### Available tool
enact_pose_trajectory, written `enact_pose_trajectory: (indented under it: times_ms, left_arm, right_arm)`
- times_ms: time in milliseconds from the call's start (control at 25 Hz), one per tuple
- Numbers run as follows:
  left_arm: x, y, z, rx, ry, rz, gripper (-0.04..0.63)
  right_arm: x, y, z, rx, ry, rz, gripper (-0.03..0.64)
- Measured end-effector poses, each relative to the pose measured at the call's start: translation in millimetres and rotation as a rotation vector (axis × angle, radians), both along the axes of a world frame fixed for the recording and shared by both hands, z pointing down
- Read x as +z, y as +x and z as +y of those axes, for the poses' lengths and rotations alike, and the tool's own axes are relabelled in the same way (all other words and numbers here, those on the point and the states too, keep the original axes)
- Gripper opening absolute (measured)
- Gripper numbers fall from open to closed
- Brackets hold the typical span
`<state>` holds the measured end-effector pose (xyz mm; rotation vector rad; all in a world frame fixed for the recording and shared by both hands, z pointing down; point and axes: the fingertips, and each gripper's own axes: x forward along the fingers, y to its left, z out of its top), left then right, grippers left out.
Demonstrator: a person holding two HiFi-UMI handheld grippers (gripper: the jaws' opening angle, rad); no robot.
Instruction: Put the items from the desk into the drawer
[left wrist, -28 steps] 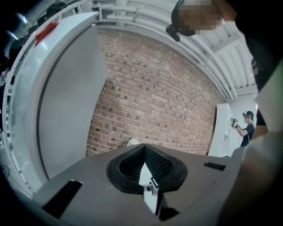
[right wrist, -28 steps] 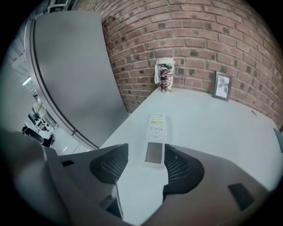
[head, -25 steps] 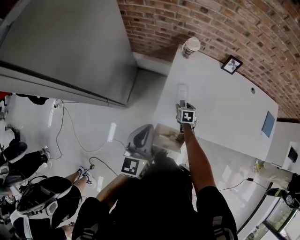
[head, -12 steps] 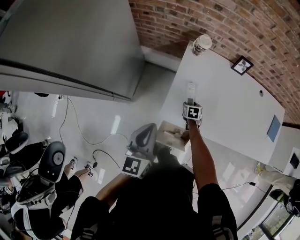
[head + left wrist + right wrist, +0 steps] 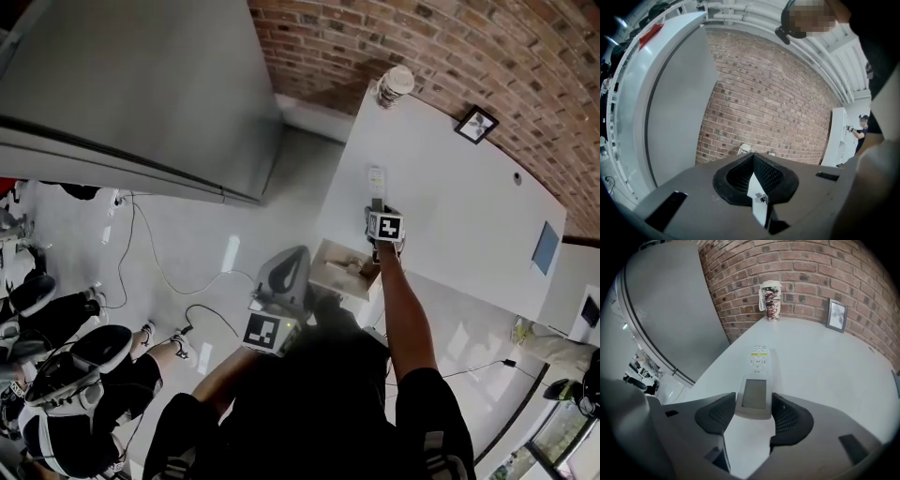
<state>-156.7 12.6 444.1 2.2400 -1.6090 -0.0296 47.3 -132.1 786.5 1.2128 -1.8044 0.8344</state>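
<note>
A white remote control (image 5: 376,178) (image 5: 757,380) lies on the white desk (image 5: 450,216) near its left edge. My right gripper (image 5: 378,203) (image 5: 753,401) is down at the remote's near end, shut on it, one pad against each long side. The drawer (image 5: 330,277) stands pulled out below the desk's near edge, with something pale inside. Beside the drawer my left gripper (image 5: 292,262) (image 5: 753,159) is held off the desk and tilted upward, shut with nothing between its jaws.
A paper cup (image 5: 394,84) (image 5: 771,301) stands at the desk's far corner against the brick wall. A small picture frame (image 5: 475,124) (image 5: 836,315) leans further right. A blue flat item (image 5: 545,248) lies near the desk's right end. Cables trail on the floor (image 5: 178,272).
The view has shifted slightly. My right gripper stays at the remote's near end, and the left gripper holds its place by the drawer.
</note>
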Motion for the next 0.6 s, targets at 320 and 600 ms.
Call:
enact_pose_trajectory:
  times_ms: [320,600]
  left_arm:
    - [-7,15,6,0.027,0.026,0.011,0.000]
    - [-6,34,17,0.070,0.049,0.006,0.000]
  right_arm:
    - [-18,5,48,-0.016,0.001,-0.074,0.230]
    - [-29,20,95,-0.004,-0.015,-0.145,0.221]
